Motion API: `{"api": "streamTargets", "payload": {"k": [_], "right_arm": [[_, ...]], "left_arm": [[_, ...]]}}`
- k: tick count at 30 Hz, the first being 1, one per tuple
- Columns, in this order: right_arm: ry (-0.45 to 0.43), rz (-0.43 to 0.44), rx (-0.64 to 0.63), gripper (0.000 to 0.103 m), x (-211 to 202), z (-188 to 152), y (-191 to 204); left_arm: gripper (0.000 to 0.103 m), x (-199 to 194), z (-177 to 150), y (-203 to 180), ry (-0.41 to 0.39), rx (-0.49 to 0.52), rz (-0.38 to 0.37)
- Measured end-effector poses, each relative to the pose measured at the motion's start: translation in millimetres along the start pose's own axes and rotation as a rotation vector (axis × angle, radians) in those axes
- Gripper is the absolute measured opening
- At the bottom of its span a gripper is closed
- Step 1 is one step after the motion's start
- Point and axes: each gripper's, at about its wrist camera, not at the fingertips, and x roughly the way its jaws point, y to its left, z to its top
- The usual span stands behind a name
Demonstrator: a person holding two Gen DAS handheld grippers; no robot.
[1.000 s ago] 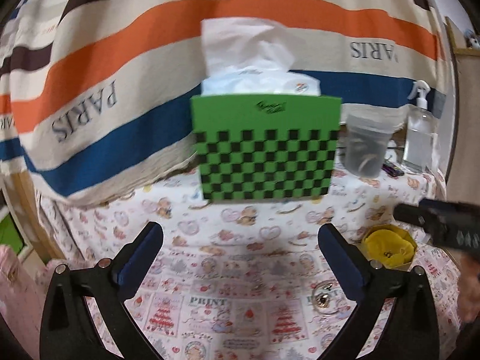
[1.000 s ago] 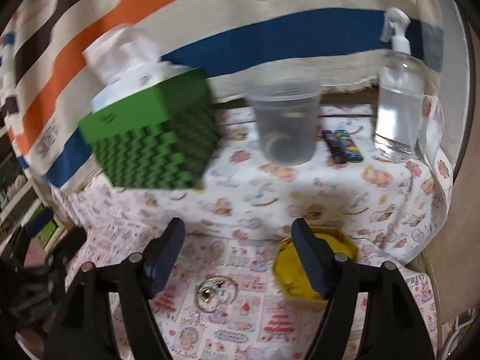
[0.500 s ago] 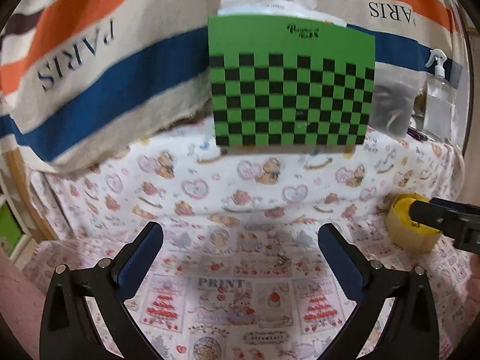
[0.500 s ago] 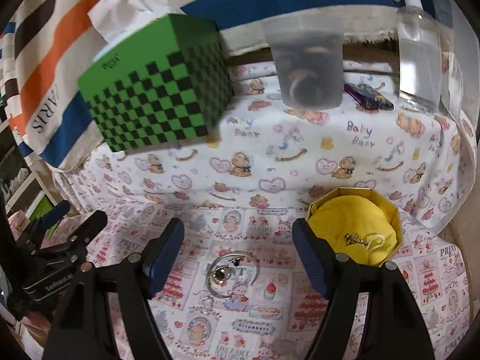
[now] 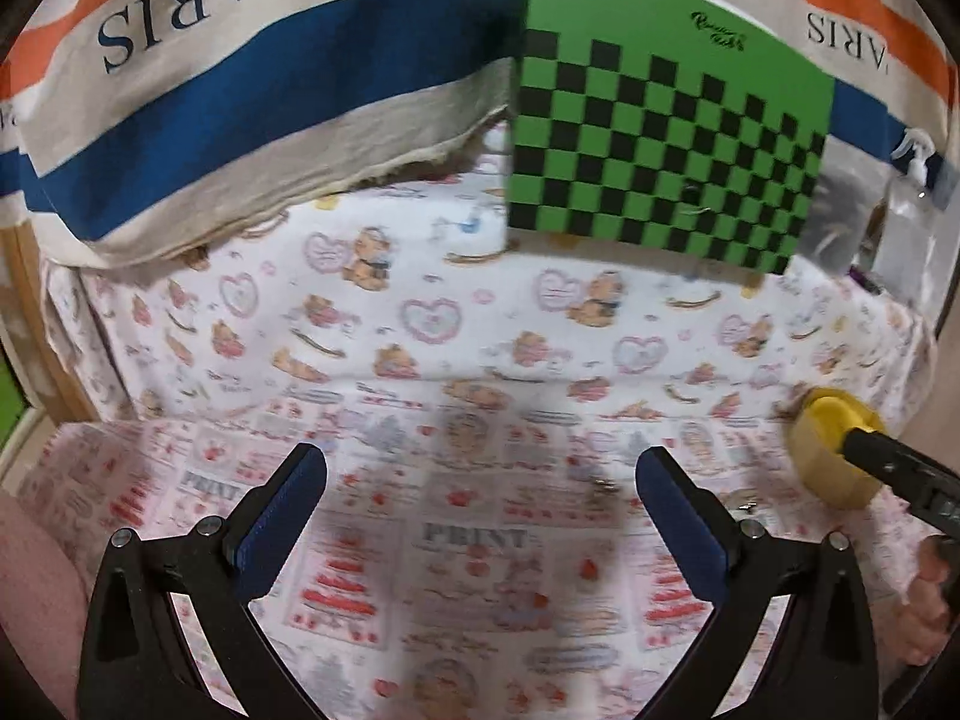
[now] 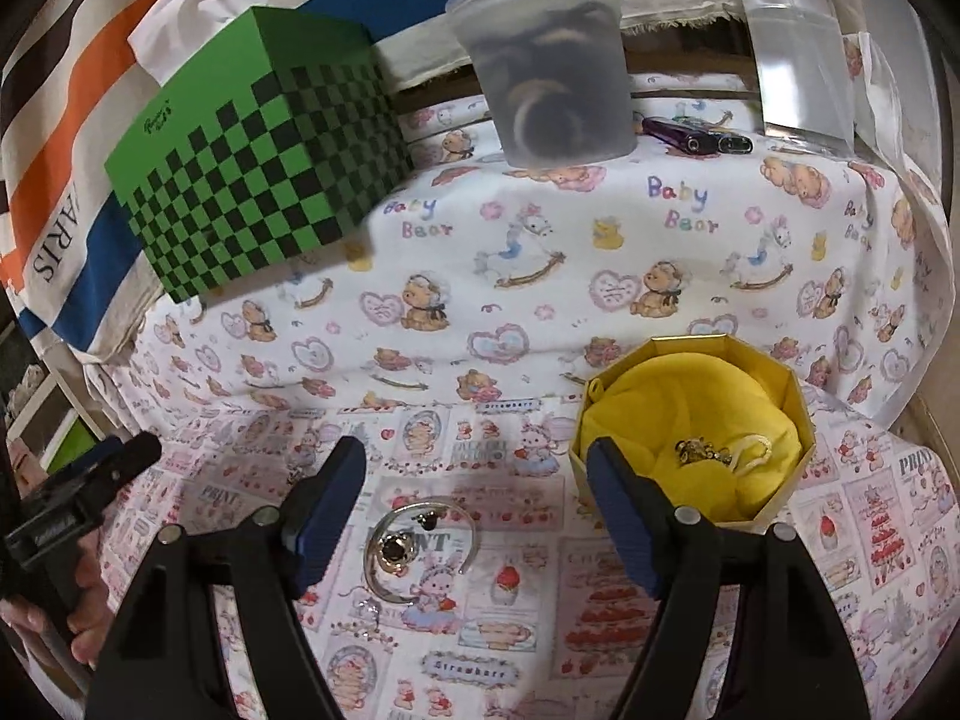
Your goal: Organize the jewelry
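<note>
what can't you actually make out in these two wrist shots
- Frosted tub, right wrist view: its cloudy wall blurs the dark coiled contents.
- Clear bottle, right wrist view: its top is cut off by the frame edge.
- Small gold piece in the yellow box: too small to identify.
- Silver bangle, left wrist view: only blurred specks near the right gripper.
- Tissue box, left wrist view: its top is cut off.
</note>
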Motion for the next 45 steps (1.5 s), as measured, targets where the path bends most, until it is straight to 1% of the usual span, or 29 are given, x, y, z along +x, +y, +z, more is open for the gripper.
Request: {"api": "streamTargets", "payload": {"k": [3,4,7,11,13,14,15,16,17,19,22,24,29,34,35,39,41,43,45], "right_arm": [[0.016,0.014,-0.019,0.076,2.6,-2.4,3.9],[0.023,0.016,-0.031,0.076,3.8,-3.4,6.2],[0.041,0.025,-0.070,0.077,7.1,-7.7,13.3],[0.079,0.027,-0.140,0.078,14.1,-14.0,25.4],[0.139,-0.029,-0.167,0.078,23.1,-16.2,30.1],[0.169,-0.042,-0.171,0.078,28.8,-16.5,30.8],[0.184,-0.032,-0.171,0.078,32.8,-16.7,30.8],[0.206,-0.032,-0.172,0.078,38.4,-16.5,31.8],[0.236,-0.048,-0.176,0.078,45.2,-16.5,33.5],[0.282,-0.051,-0.210,0.078,55.6,-17.5,40.9],[0.334,-0.071,-0.261,0.078,68.4,-21.0,52.7],[0.372,-0.080,-0.279,0.078,77.8,-24.5,58.0],[0.377,-0.126,-0.306,0.078,88.3,-27.8,63.8],[0.378,-0.123,-0.310,0.077,91.4,-29.2,66.3],[0.377,-0.119,-0.311,0.076,91.1,-29.3,66.5],[0.377,-0.106,-0.302,0.064,90.0,-30.0,68.4],[0.380,-0.105,-0.295,0.064,88.9,-30.6,67.0],[0.378,-0.108,-0.289,0.064,87.3,-29.3,66.2],[0.362,-0.105,-0.279,0.064,75.4,-27.8,64.7]], "left_arm": [[0.102,4.3,-2.1,2.3,-0.011,0.017,0.058],[0.102,6.5,-2.6,3.6,-0.004,0.015,0.064],[0.102,10.2,-3.6,8.1,0.015,-0.007,0.051],[0.102,7.6,-2.1,11.1,0.004,-0.019,0.064],[0.102,5.2,-0.7,13.7,0.008,-0.044,0.054],[0.102,4.0,0.0,15.1,0.010,-0.060,0.044],[0.102,2.9,0.6,15.7,0.010,-0.069,0.038],[0.102,1.8,1.0,15.2,0.009,-0.070,0.042],[0.102,0.3,1.0,13.9,0.002,-0.064,0.065],[0.102,-2.1,0.6,11.2,-0.010,-0.053,0.099],[0.102,-0.9,0.0,11.8,0.007,-0.069,0.088],[0.102,-1.1,-0.5,10.1,0.002,-0.055,0.110],[0.102,-3.8,-0.4,8.9,-0.017,-0.043,0.126],[0.102,-5.7,-0.1,10.9,-0.022,-0.050,0.130],[0.102,-5.2,0.0,10.6,-0.018,-0.049,0.130],[0.102,-3.0,-0.9,7.1,-0.015,-0.024,0.143],[0.102,-2.4,-0.9,5.8,-0.016,-0.019,0.150],[0.102,-2.8,-0.4,5.4,-0.017,-0.018,0.141],[0.102,-3.8,-0.5,4.0,-0.018,-0.011,0.132]]}}
